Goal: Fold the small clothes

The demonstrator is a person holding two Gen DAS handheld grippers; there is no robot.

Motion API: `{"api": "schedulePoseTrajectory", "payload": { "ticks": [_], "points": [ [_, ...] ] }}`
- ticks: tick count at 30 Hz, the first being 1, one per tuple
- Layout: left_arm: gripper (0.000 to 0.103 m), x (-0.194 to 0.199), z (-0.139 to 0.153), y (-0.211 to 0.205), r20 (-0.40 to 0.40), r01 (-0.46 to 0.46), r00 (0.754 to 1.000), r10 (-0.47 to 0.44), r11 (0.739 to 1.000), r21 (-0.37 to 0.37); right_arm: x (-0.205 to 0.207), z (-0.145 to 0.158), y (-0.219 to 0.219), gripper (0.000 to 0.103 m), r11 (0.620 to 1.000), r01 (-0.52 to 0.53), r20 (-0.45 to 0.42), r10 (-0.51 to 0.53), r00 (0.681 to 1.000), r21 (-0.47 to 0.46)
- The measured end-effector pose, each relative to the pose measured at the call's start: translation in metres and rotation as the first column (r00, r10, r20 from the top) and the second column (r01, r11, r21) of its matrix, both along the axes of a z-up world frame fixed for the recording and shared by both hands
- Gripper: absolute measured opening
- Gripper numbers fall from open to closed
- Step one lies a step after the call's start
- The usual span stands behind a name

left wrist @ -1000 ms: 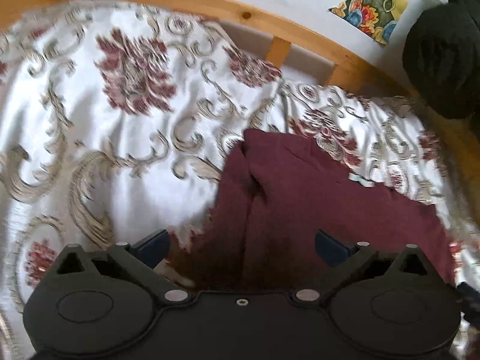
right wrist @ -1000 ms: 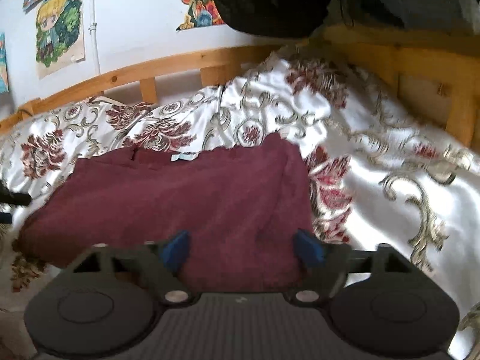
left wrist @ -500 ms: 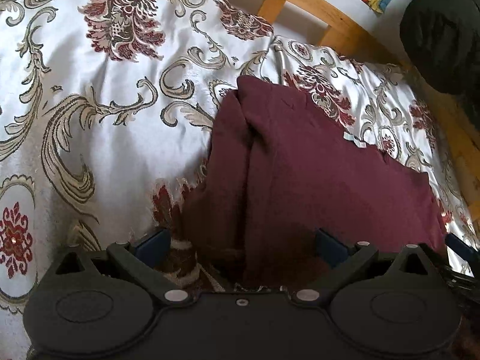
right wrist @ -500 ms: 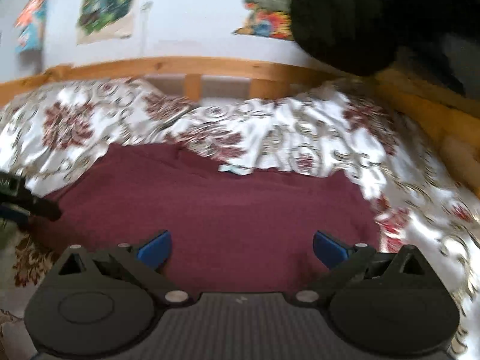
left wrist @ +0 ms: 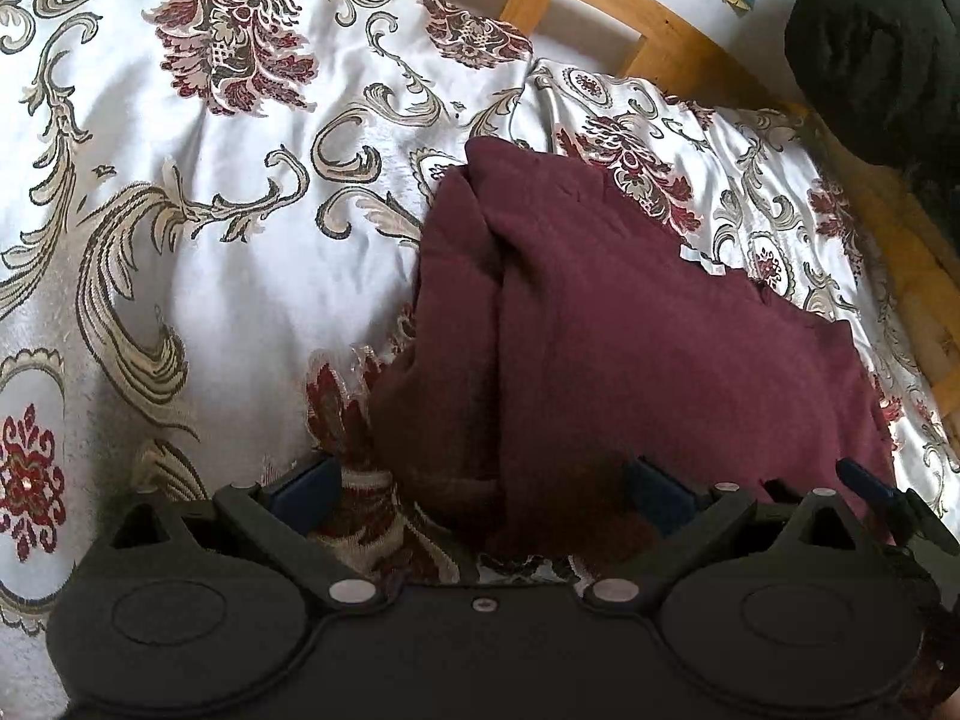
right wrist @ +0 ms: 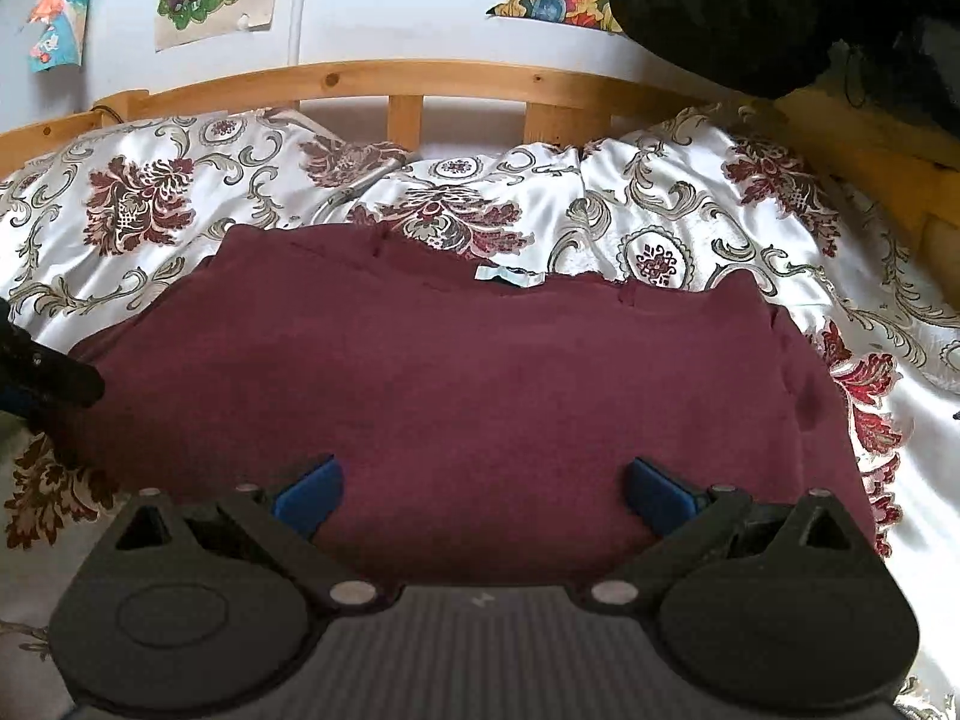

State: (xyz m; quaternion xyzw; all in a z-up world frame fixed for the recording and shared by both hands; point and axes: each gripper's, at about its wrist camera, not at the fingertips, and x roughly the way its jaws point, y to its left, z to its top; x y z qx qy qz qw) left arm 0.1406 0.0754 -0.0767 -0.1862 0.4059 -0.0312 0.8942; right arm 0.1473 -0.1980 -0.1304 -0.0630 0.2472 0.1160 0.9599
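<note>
1. Now the garment (right wrist: 468,396) (dark red, folded) lies flat on the bedspread (left wrist: 198,252).
2. Left gripper (left wrist: 480,480) is wide open over its left corner, holding nothing.
3. Right gripper (right wrist: 480,483) is also wide open above its near edge, holding nothing.

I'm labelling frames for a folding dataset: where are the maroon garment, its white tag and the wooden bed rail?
maroon garment (right wrist: 480,384): right wrist view, middle of the fabric.
white tag (right wrist: 510,276): right wrist view, at the garment's far edge.
wooden bed rail (right wrist: 420,78): right wrist view, top bar.
</note>
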Motion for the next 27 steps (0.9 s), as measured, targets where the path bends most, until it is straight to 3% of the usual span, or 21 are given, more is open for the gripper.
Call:
{"api": "schedulePoseTrajectory", "payload": {
  "ticks": [19,27],
  "points": [
    [0.102,0.007,-0.001,-0.008,-0.012,-0.004,1.0,0.004,0.999,0.044,0.001,-0.003,-0.007,0.103,0.998,-0.007,-0.003,0.007,1.0,0.057],
    [0.102,0.028,0.001,-0.001,-0.043,-0.123,0.992,0.121,0.991,-0.046,0.001,-0.003,-0.008,0.103,0.998,-0.008,-0.008,0.008,1.0,0.069]
  ]
}}
